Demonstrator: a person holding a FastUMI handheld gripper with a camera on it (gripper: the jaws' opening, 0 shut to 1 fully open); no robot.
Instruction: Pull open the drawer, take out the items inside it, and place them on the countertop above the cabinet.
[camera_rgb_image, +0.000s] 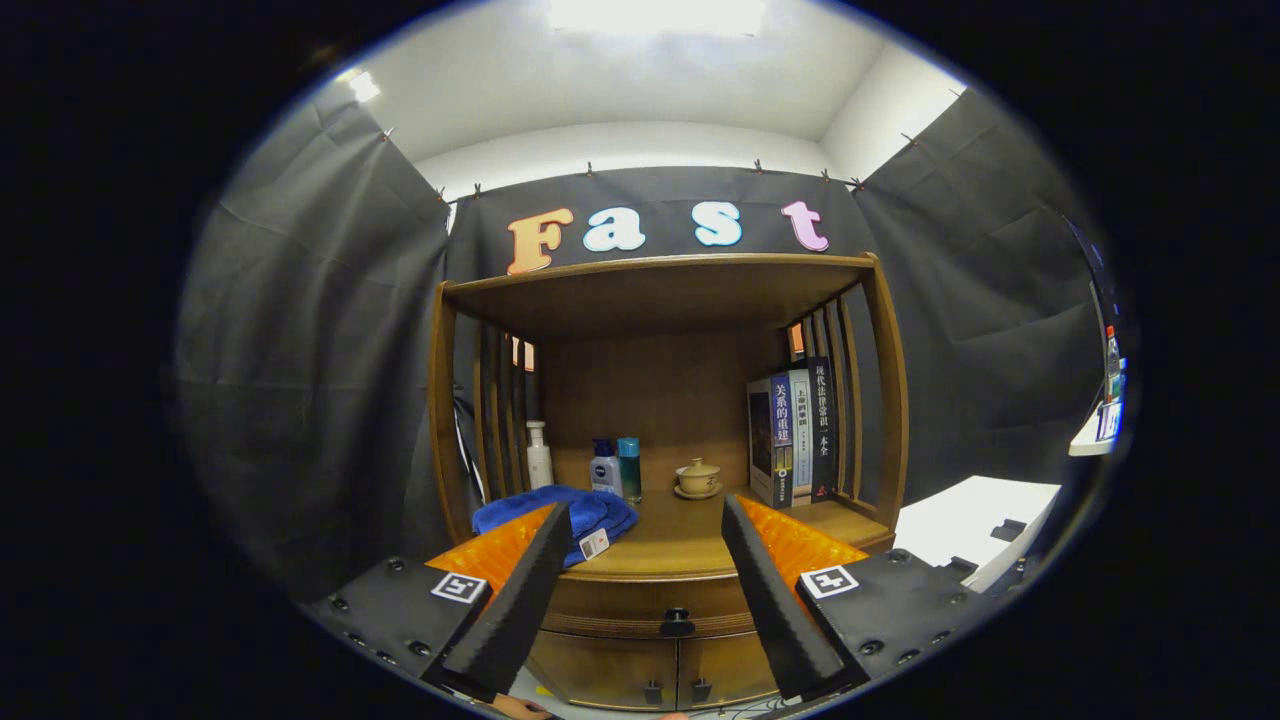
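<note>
Wooden cabinet (665, 420) sits dead ahead, drawer (640, 605) shut, its dark knob (677, 624) between and beyond the fingers. Hand-held gripper (645, 515) is spread wide, nothing in it. On the tabletop (670, 545): books (793, 432) far right, blue towel (560, 512) near left, bottles (615, 468) and a lidded cup (698, 477) at the back.

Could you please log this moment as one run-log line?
stage: approach | gripper: open, holding nothing | drawer: closed, knob ahead between fingers | countertop: blue towel, bottles, teacup, books
</note>
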